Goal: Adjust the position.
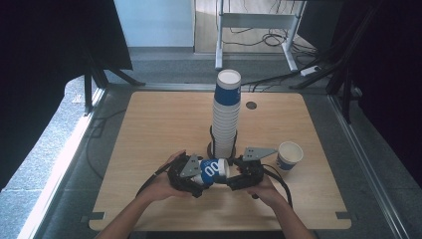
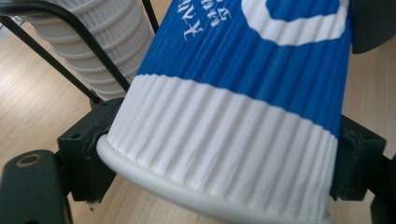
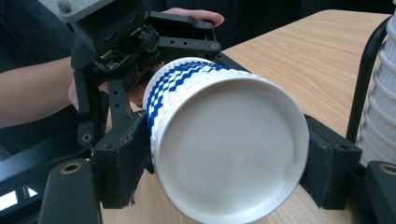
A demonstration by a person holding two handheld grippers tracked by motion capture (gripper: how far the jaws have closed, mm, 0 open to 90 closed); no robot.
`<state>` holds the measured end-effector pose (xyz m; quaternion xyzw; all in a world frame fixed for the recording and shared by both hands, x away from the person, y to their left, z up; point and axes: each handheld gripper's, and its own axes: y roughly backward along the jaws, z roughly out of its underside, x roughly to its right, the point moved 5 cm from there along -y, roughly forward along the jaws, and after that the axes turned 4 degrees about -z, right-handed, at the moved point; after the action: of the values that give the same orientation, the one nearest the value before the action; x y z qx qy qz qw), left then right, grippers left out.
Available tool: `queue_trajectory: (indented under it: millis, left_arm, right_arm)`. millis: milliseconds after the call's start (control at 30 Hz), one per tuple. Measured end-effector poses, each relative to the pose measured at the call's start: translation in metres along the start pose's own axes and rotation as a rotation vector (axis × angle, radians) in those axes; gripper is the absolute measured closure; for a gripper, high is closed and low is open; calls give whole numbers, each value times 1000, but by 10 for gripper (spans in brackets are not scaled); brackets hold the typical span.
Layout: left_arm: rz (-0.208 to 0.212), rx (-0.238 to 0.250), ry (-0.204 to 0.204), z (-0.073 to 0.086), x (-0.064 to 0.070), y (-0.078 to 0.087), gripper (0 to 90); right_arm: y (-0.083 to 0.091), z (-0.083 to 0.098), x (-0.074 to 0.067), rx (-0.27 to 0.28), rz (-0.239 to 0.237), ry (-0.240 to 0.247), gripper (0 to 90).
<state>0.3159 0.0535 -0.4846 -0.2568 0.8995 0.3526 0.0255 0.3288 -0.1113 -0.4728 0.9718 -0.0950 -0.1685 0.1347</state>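
Both my forearms come in low over the near edge of the table (image 1: 149,129) and angle inward, so my left gripper (image 1: 196,175) and my right gripper (image 1: 238,174) point at each other with a blue-and-white paper cup (image 1: 213,170) lying on its side between them. My left gripper's jaws are clamped on the cup's rim end, pressing on both sides of the ribbed wall (image 2: 224,135), while my right gripper's jaws sit against either side of the cup's base end (image 3: 231,154), gripping it. A tall stack of cups (image 1: 226,112) in its black wire holder (image 1: 213,144) stands just beyond the grippers, and a single upright cup (image 1: 289,155) stands near my right gripper, on its outer side.
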Motion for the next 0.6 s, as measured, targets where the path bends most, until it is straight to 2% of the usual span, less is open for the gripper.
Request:
queue_trajectory:
  millis: [167, 600]
  left_arm:
    - [8, 12, -5, -1, 0, 0, 133]
    - [7, 2, -20, 0, 1, -2, 129]
  right_arm:
    - [1, 0, 0, -1, -8, -1, 260]
    - [0, 2, 0, -19, -18, 3, 269]
